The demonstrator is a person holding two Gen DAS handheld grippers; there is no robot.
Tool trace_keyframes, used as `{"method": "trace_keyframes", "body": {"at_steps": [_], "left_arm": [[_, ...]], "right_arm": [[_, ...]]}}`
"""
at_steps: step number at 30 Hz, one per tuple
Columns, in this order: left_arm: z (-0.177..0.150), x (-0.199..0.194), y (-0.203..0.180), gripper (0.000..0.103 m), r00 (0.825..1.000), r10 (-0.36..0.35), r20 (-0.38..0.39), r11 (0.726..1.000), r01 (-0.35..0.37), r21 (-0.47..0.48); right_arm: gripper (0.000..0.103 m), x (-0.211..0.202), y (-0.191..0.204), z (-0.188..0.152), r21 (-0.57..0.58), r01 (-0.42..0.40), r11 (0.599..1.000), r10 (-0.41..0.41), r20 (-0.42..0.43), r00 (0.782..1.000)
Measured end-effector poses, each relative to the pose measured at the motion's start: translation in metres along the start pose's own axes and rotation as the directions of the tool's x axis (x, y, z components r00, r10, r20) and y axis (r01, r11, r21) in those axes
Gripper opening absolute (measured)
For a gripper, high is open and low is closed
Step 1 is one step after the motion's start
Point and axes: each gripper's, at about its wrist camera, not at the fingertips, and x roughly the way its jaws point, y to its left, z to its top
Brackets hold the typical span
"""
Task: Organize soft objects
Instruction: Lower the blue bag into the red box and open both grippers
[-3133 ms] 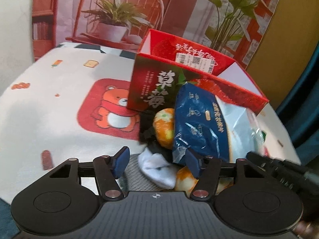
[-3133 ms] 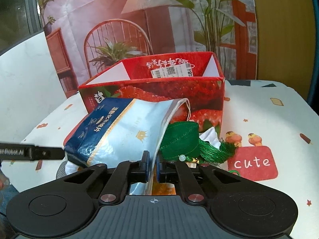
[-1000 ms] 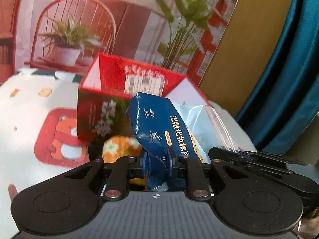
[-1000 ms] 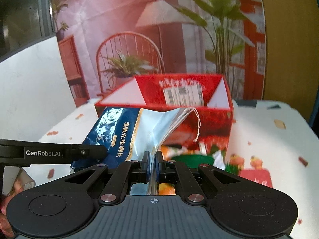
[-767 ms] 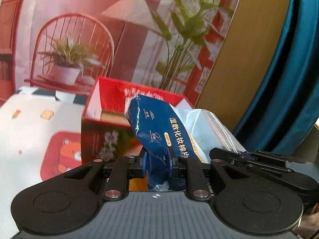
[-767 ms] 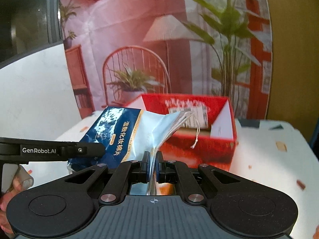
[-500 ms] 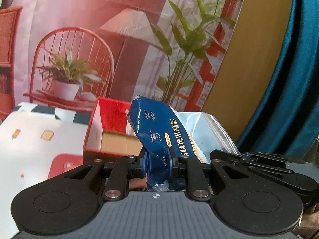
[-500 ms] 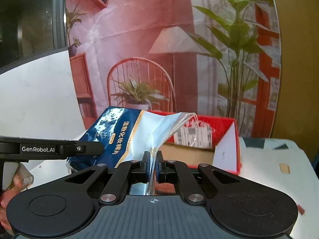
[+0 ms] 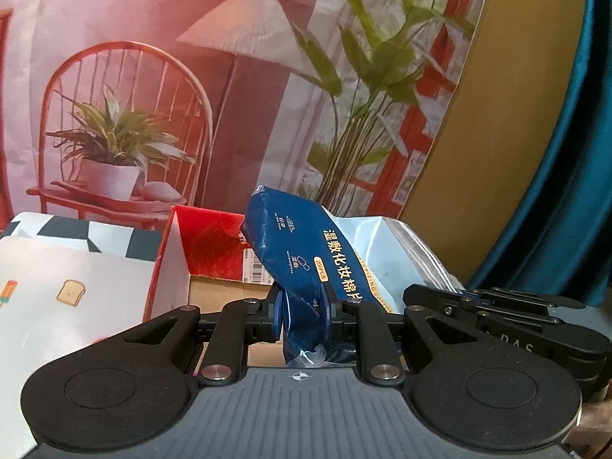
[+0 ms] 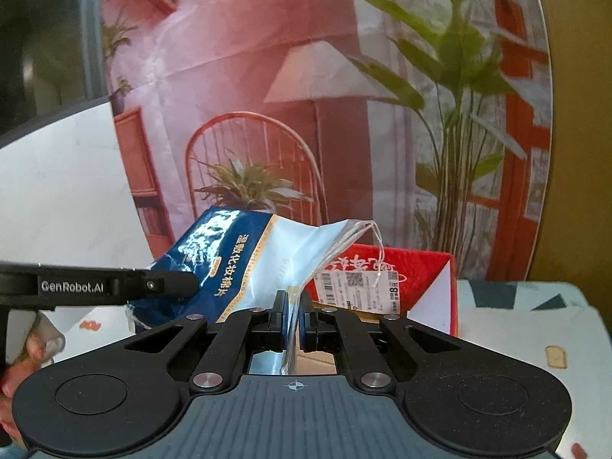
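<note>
Both grippers hold one blue and pale-blue bag of cotton pads [image 9: 306, 252] in the air. My left gripper [image 9: 303, 315] is shut on its dark blue end. In the right wrist view the bag of cotton pads [image 10: 267, 256] hangs between the hands, and my right gripper [image 10: 292, 321] is shut on its thin clear zip edge. The open red strawberry box [image 9: 206, 244] stands just beyond and below the bag; its brown cardboard floor shows. From the right, the red strawberry box [image 10: 413, 279] lies behind the bag, with a white label on its inner wall.
The white tablecloth [image 9: 76, 290] with small cartoon prints lies left of the box. A printed backdrop [image 9: 191, 95] of a chair, lamp and plants rises behind the table. A teal curtain [image 9: 573, 191] hangs at the far right. A person's fingers [image 10: 34, 344] hold the left gripper handle.
Both grippers have lifted the bag together and carried it toward the box. The box now appears lower and closer, with its inside visible; the items in front of it have left view.
</note>
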Motion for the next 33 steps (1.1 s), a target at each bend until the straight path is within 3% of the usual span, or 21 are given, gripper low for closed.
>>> {"method": "trace_keyframes", "body": {"at_steps": [11, 23, 26, 28, 31, 33], "left_arm": [[0.010, 0.067, -0.002, 0.021, 0.994, 0.042, -0.103, 0.999, -0.040, 0.026], [-0.001, 0.115, 0.004, 0.023, 0.970, 0.102, -0.220, 0.993, -0.088, 0.073], [-0.003, 0.119, 0.004, 0.026, 0.963, 0.139, -0.231, 0.987, -0.115, 0.113], [-0.004, 0.118, 0.006, 0.035, 0.959, 0.158, -0.236, 0.983, -0.129, 0.133], [-0.004, 0.111, 0.012, 0.048, 0.957, 0.173, -0.233, 0.982, -0.151, 0.110], [-0.003, 0.104, 0.015, 0.049, 0.961, 0.159, -0.226, 0.986, -0.141, 0.093]], "right_arm": [[0.005, 0.061, -0.039, 0.002, 0.074, 0.045, 0.996, -0.038, -0.090, 0.995], [0.006, 0.110, -0.063, -0.023, 0.152, 0.102, 0.983, -0.063, -0.242, 0.968], [0.015, 0.114, -0.063, -0.028, 0.122, 0.116, 0.986, -0.081, -0.262, 0.962], [0.021, 0.113, -0.062, -0.030, 0.102, 0.126, 0.987, -0.095, -0.263, 0.960], [0.022, 0.108, -0.061, -0.029, 0.092, 0.127, 0.988, -0.100, -0.251, 0.963], [0.031, 0.103, -0.058, -0.028, 0.080, 0.128, 0.988, -0.106, -0.238, 0.965]]}}
